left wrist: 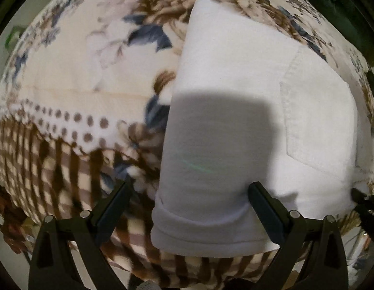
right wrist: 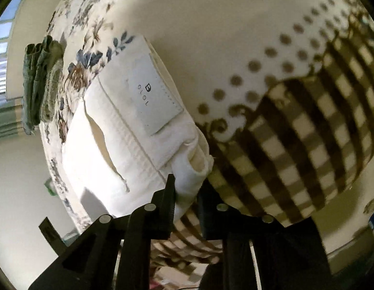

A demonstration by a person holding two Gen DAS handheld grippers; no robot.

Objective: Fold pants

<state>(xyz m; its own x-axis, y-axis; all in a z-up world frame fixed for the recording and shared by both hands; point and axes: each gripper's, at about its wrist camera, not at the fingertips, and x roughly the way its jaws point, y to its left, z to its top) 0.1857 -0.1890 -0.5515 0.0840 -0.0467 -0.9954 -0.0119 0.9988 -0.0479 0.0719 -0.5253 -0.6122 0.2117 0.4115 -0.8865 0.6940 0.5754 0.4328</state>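
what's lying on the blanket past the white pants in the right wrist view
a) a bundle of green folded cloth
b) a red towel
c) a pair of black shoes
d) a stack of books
a: in the right wrist view a green folded bundle lies on the floral blanket, beyond the white pants.

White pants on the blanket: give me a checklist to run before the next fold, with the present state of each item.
1. Left tongs open: ok, fingers spread wide over the hem end of the pants.
2. Left tongs holding cloth: not ok, nothing pinched.
3. Right tongs on the waistband corner: ok, cloth sits between nearly closed fingers.
4. Right grip firm: cannot tell.
5. Pants lie flat on the blanket: ok, already folded lengthwise.
6. Green clothes clear of the pants: ok, apart at the far edge.
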